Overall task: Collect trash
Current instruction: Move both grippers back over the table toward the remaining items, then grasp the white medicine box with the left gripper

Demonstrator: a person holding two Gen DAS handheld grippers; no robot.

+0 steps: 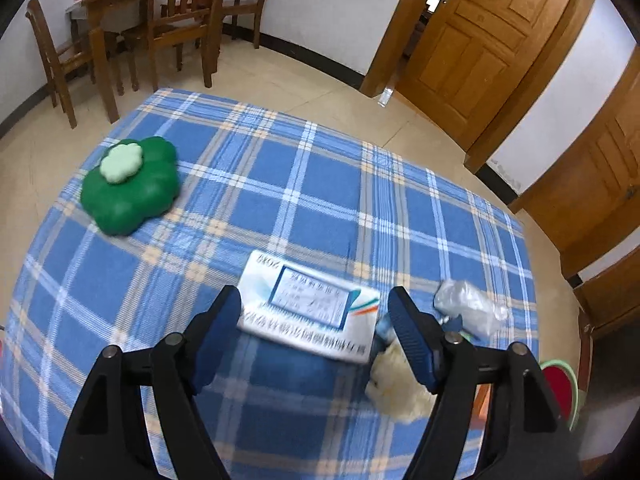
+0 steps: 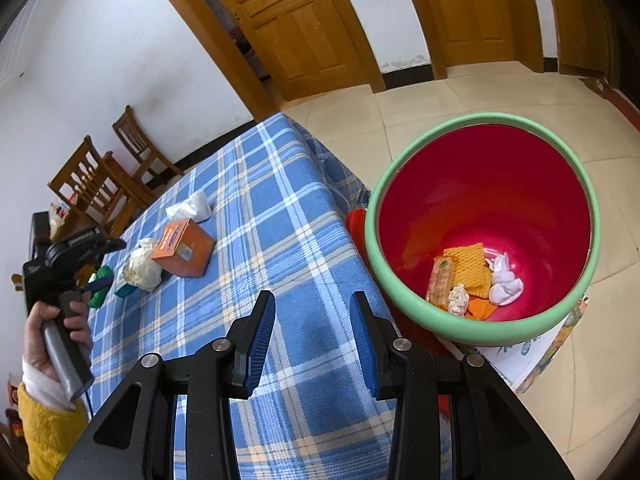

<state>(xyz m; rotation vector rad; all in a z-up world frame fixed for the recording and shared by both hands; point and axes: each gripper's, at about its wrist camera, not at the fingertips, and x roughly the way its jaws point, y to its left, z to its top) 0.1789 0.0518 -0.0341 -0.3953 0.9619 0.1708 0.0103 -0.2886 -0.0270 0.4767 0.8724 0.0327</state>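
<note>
Trash, an orange box [image 2: 183, 247] and wads [image 2: 141, 267] on the checked table [image 2: 280, 216], lies below the released left gripper [image 1: 314, 320], seemingly straddling the box; lower squarely before squeezing, while the empty right gripper [image 2: 313, 344] waits beside the bin [image 2: 480, 332].

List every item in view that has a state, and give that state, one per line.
Left tool: open, nothing gripped, over the box.
Right tool: open, empty, above the tablecloth.
Orange box: closed, resting on the table.
Trash bin: upright, uncovered, partly filled with wrappers and tissue.
Crumpled tissue: loose on the table, touching the box.
Plastic wrapper: crumpled, on the table.
Green flower container: lid on.
Door: ajar.
</note>
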